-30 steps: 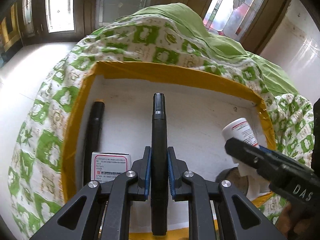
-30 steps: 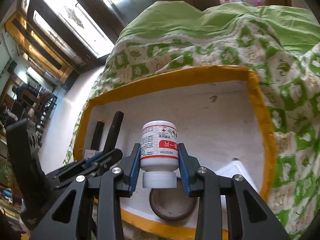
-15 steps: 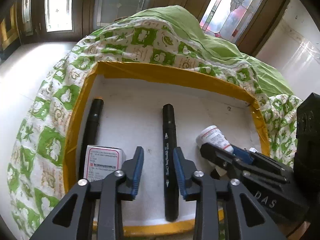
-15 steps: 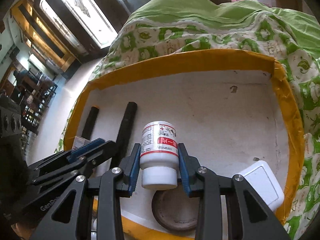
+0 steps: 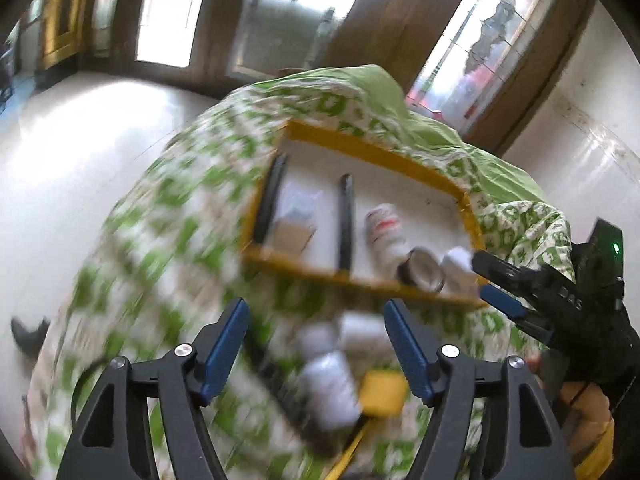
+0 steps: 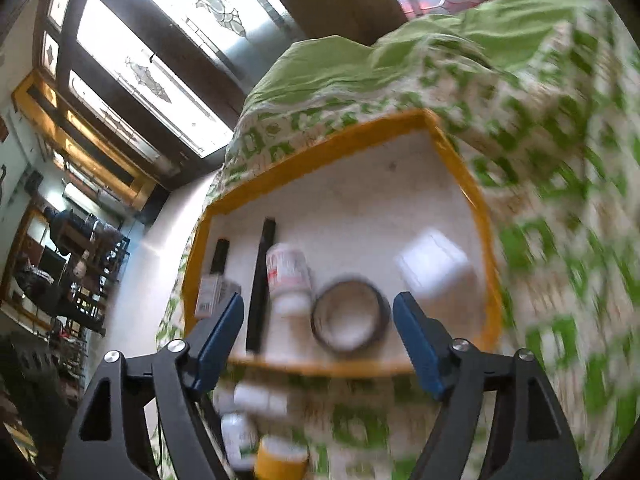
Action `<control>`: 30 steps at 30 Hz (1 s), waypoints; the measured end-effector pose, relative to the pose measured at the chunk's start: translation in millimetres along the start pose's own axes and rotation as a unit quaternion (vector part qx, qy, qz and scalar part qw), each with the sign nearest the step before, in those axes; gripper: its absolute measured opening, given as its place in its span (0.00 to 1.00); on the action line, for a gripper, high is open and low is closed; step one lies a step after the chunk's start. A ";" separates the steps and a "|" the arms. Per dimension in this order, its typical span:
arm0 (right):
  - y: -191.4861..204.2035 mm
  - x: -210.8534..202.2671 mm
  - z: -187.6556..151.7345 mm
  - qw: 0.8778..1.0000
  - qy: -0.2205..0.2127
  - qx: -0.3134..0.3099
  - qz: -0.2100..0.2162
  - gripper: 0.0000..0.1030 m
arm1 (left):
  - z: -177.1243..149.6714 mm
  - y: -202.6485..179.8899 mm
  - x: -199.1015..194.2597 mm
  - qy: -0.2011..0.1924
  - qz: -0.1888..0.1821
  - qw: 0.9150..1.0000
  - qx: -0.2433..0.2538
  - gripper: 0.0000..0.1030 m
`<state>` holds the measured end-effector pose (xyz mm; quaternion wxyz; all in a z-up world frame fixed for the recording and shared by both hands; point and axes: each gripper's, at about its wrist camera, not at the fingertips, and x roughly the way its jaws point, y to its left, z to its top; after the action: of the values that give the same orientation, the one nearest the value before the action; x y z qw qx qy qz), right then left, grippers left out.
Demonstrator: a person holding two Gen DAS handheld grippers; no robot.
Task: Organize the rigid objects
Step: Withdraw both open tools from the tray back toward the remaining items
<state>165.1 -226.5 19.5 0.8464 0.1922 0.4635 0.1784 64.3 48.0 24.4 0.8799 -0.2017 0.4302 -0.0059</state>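
Bottles and small boxes still waiting to be sorted lie blurred on the green-patterned bedspread [image 5: 132, 280] just under the two claws. The left claw [image 5: 316, 354] is empty, its jaws opening with nothing between the blue pads; below it sit a white bottle [image 5: 328, 380] and a yellow block [image 5: 382, 394], too smeared to tell apart well. The right claw [image 6: 318, 346] is likewise released and opening, over a white bottle [image 6: 236, 436] and a yellow-capped item [image 6: 280, 462].

Beyond them the yellow-rimmed tray [image 6: 328, 144] holds what is already placed: two black markers [image 6: 262, 280], a small carton [image 6: 208, 294] near the left edge, the red-labelled pill bottle [image 6: 286, 270] lying on its side, a tape roll [image 6: 350, 318] and a white box [image 6: 432, 264] near the right edge.

The pill bottle, being round and on its side on a tray resting on soft bedding, could likely roll against the marker or tape. Both claws close together over a crowded pile risk knocking items off the bed's near edge.
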 end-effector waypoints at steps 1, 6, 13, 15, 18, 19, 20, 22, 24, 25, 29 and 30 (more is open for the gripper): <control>0.0 -4.2 -7.1 1.000 0.003 -0.001 -0.001 0.77 | -8.1 6.8 -3.0 0.001 0.001 1.000 -0.010 0.73; 7.4 -24.4 -58.5 0.999 0.027 -0.038 -0.013 0.77 | -29.8 19.7 -6.0 0.014 0.006 0.999 -0.042 0.73; 9.6 -39.3 -95.0 0.996 0.043 -0.076 -0.024 0.77 | -40.0 12.8 4.5 0.037 0.016 0.999 -0.028 0.73; 6.7 -40.8 -94.9 0.996 0.039 -0.076 -0.029 0.77 | -42.7 11.3 5.6 0.039 0.015 0.999 -0.025 0.73; 1.4 -42.0 -96.3 0.997 0.041 -0.065 -0.029 0.77 | -43.8 8.1 6.8 0.042 0.012 0.999 -0.016 0.73; -0.5 -40.6 -96.3 0.997 0.045 -0.060 -0.029 0.77 | -44.2 7.2 7.9 0.043 0.012 0.999 -0.014 0.73; -1.7 -39.6 -96.0 0.997 0.048 -0.057 -0.029 0.77 | -44.3 6.7 8.0 0.043 0.013 0.999 -0.013 0.73; -2.8 -38.5 -95.9 0.997 0.052 -0.055 -0.029 0.77 | -44.3 5.2 7.8 0.041 0.014 0.999 -0.008 0.73; -2.2 -38.2 -96.3 0.997 0.052 -0.056 -0.028 0.77 | -44.1 3.3 7.1 0.036 0.014 0.999 -0.003 0.73; -1.7 -38.2 -96.6 0.997 0.052 -0.057 -0.027 0.77 | -43.8 2.9 7.1 0.035 0.013 0.999 -0.002 0.71; 1.8 -37.3 -97.4 0.996 0.053 -0.064 -0.027 0.77 | -38.8 4.2 12.1 0.037 0.004 0.999 -0.012 0.55; 2.3 -37.0 -97.6 0.996 0.053 -0.065 -0.027 0.77 | -36.9 4.8 13.9 0.038 0.002 0.999 -0.016 0.52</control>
<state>62.8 -226.7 -1.3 0.8360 0.1149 0.4998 0.1951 44.2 36.9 -8.1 0.8597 -0.2144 0.4636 -0.0048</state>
